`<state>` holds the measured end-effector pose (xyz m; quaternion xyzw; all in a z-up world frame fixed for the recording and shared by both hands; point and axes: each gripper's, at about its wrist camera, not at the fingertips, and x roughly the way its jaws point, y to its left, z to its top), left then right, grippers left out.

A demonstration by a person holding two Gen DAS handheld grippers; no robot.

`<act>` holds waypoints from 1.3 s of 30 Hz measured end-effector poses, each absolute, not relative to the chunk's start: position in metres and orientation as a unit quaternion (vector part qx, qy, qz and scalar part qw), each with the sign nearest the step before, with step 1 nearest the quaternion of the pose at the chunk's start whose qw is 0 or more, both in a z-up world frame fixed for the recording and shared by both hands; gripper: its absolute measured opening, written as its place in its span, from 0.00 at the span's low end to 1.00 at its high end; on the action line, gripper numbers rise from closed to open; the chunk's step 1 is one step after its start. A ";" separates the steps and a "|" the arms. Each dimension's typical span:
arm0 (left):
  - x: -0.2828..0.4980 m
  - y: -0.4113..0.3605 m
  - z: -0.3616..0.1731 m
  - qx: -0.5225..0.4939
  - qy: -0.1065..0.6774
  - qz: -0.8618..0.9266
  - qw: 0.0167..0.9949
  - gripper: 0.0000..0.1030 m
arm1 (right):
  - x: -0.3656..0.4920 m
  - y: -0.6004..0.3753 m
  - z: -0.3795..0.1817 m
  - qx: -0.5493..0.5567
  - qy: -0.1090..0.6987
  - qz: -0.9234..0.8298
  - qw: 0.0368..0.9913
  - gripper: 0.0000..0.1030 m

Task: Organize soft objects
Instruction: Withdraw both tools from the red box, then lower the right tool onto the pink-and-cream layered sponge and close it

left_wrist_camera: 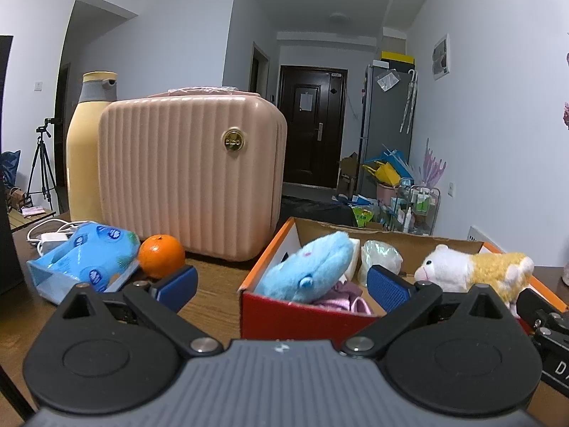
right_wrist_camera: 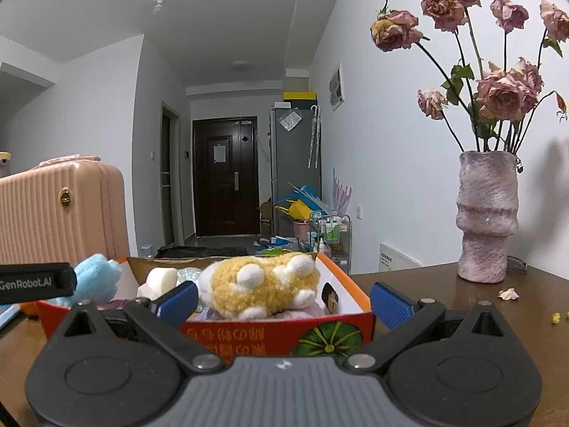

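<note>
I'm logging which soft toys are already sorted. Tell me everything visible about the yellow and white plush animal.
The yellow and white plush animal is a fluffy toy with a white head, a pale pink snout and a curly mustard-yellow body with white paws. It lies on its side in the open cardboard box, at the right end, resting on other soft items and rising above the rim. In the right wrist view its white feet face the camera. Both grippers are open; neither touches it.

tabletop [left_wrist_camera: 213,284]: wooden | on it: pink case [left_wrist_camera: 192,178], orange [left_wrist_camera: 161,256], blue wipes pack [left_wrist_camera: 89,256], cardboard box [left_wrist_camera: 295,313], vase [right_wrist_camera: 485,217], fallen petal [right_wrist_camera: 508,294]
</note>
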<state>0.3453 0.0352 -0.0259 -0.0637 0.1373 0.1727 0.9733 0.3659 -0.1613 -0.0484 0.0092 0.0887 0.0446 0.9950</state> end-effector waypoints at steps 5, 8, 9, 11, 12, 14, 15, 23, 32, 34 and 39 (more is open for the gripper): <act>0.328 0.034 -0.027 -0.063 0.144 0.170 0.973 1.00 | 0.348 -0.166 -0.048 0.000 0.087 0.044 0.995 1.00; 0.317 0.032 -0.028 -0.061 0.148 0.168 0.973 1.00 | 0.336 -0.168 -0.048 -0.006 0.085 0.044 0.995 1.00; 0.313 0.032 -0.028 -0.060 0.149 0.167 0.973 1.00 | 0.331 -0.169 -0.048 -0.010 0.085 0.044 0.995 1.00; 0.305 0.030 -0.028 -0.059 0.150 0.165 0.973 1.00 | 0.323 -0.171 -0.048 -0.015 0.084 0.044 0.995 1.00; 0.300 0.029 -0.028 -0.059 0.151 0.164 0.973 1.00 | 0.319 -0.172 -0.048 -0.017 0.085 0.044 0.995 1.00; 0.292 0.028 -0.029 -0.058 0.155 0.162 0.973 1.00 | 0.311 -0.174 -0.048 -0.019 0.085 0.045 0.995 1.00; 0.288 0.027 -0.029 -0.057 0.157 0.160 0.973 1.00 | 0.307 -0.176 -0.048 -0.021 0.086 0.045 0.995 1.00; 0.257 0.016 -0.033 -0.047 0.172 0.147 0.973 1.00 | 0.275 -0.196 -0.048 -0.038 0.087 0.041 0.995 1.00; 0.228 0.000 -0.037 -0.037 0.189 0.131 0.972 1.00 | 0.250 -0.229 -0.049 -0.043 0.103 0.039 0.993 1.00; 0.223 -0.001 -0.038 -0.037 0.192 0.128 0.972 1.00 | 0.248 -0.238 -0.049 -0.043 0.110 0.037 0.992 1.00; 0.214 -0.005 -0.040 -0.034 0.202 0.124 0.971 1.00 | 0.247 -0.257 -0.053 -0.037 0.143 0.040 0.988 1.00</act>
